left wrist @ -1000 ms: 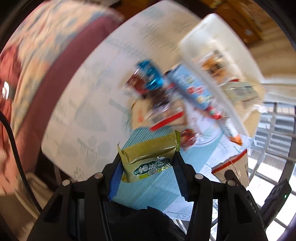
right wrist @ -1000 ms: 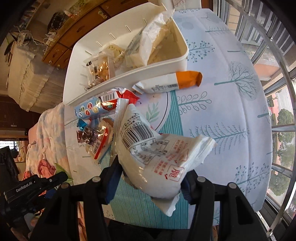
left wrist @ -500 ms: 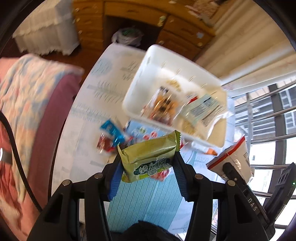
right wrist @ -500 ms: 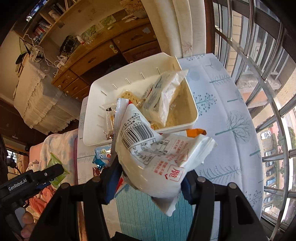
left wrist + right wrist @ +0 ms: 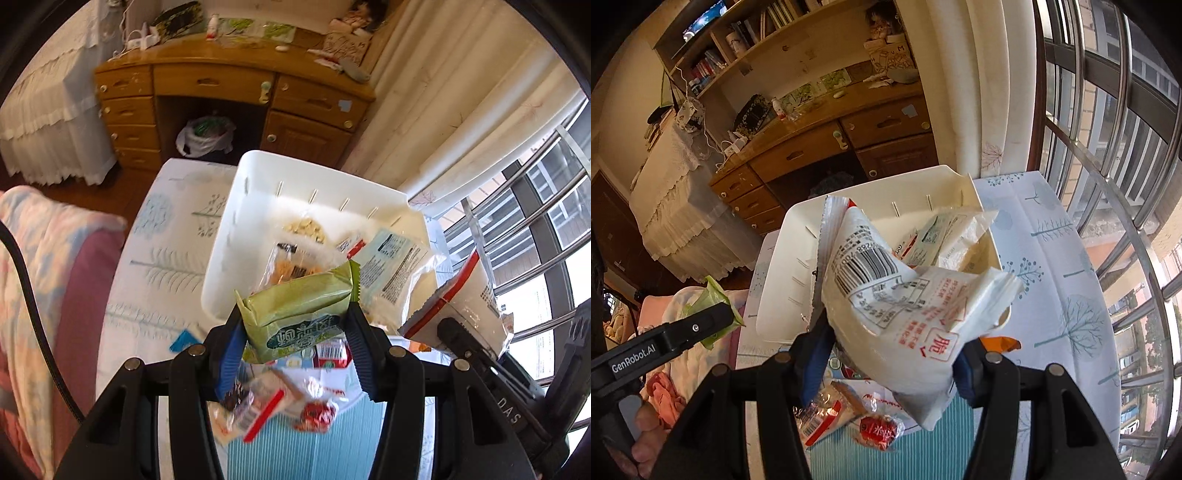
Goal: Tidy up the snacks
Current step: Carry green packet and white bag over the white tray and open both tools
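The left claw (image 5: 295,332) pinches a green snack packet (image 5: 299,310); the right claw (image 5: 890,354) pinches a white snack bag (image 5: 897,306). Beyond both sits a white bin (image 5: 236,251), with loose snacks (image 5: 273,406) on the bench (image 5: 147,295) below.

Snack count, table and bin

Two grippers (image 5: 295,332) (image 5: 890,343), each clamping one packet: one green (image 5: 299,314), one white (image 5: 901,314). One white bin (image 5: 236,236) with at least three packets inside. Several loose packets on one table (image 5: 1052,295), exact number unclear.
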Available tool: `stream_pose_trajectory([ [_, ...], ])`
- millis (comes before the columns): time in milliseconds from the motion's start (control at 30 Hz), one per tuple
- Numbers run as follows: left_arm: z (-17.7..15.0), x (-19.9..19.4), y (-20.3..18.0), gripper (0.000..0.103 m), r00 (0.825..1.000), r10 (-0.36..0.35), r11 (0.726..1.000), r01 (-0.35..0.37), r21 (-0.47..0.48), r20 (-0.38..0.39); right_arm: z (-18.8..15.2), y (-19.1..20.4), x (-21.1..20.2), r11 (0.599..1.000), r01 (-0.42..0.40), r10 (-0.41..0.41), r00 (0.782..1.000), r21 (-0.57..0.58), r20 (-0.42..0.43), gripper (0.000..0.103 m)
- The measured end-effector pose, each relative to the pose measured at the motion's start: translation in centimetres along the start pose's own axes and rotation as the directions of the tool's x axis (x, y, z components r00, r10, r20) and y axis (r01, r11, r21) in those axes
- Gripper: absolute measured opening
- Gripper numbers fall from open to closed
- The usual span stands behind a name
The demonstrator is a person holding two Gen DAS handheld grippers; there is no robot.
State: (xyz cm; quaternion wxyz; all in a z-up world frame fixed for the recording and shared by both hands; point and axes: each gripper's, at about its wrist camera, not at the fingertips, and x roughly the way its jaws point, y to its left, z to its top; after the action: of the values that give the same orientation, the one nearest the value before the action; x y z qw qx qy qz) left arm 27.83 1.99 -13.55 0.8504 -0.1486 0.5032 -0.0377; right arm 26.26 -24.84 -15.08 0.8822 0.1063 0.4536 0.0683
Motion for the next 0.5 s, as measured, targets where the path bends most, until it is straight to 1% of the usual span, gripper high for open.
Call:
stream_pose_trajectory([
  [200, 0.0, 1.4, 0.4, 0.051, 0.997, -0.046, 0.998, 0.044, 0.033, 0.068, 0.4, -0.6, 1.6, 1.000, -0.003, 0.003, 1.000, -0.020, 0.009, 0.060],
  [333, 0.0, 1.6, 0.5, 0.052, 0.993, -0.067, 0.997, 0.063, 0.041, 0.099, 0.5, -1.1, 2.4, 1.000, -0.012, 0.012, 1.000, -0.008, -0.007, 0.060],
  [367, 0.0, 1.6, 0.5, 0.053, 0.993, -0.067, 0.997, 0.063, 0.039, 0.100, 0.5, -1.2, 2.5, 1.000, -0.013, 0.013, 1.000, -0.006, -0.013, 0.063],
  [433, 0.1, 1.6, 0.4, 0.059, 0.993, -0.065, 0.997, 0.062, 0.035, 0.100, 0.6, -1.4, 2.7, 1.000, -0.018, 0.018, 1.000, 0.001, -0.022, 0.068],
  [500, 0.1, 1.3, 0.2, 0.069, 0.992, -0.069, 0.997, 0.066, 0.030, 0.108, 0.5, -1.6, 2.6, 0.999, -0.033, 0.033, 0.999, 0.008, -0.024, 0.076],
])
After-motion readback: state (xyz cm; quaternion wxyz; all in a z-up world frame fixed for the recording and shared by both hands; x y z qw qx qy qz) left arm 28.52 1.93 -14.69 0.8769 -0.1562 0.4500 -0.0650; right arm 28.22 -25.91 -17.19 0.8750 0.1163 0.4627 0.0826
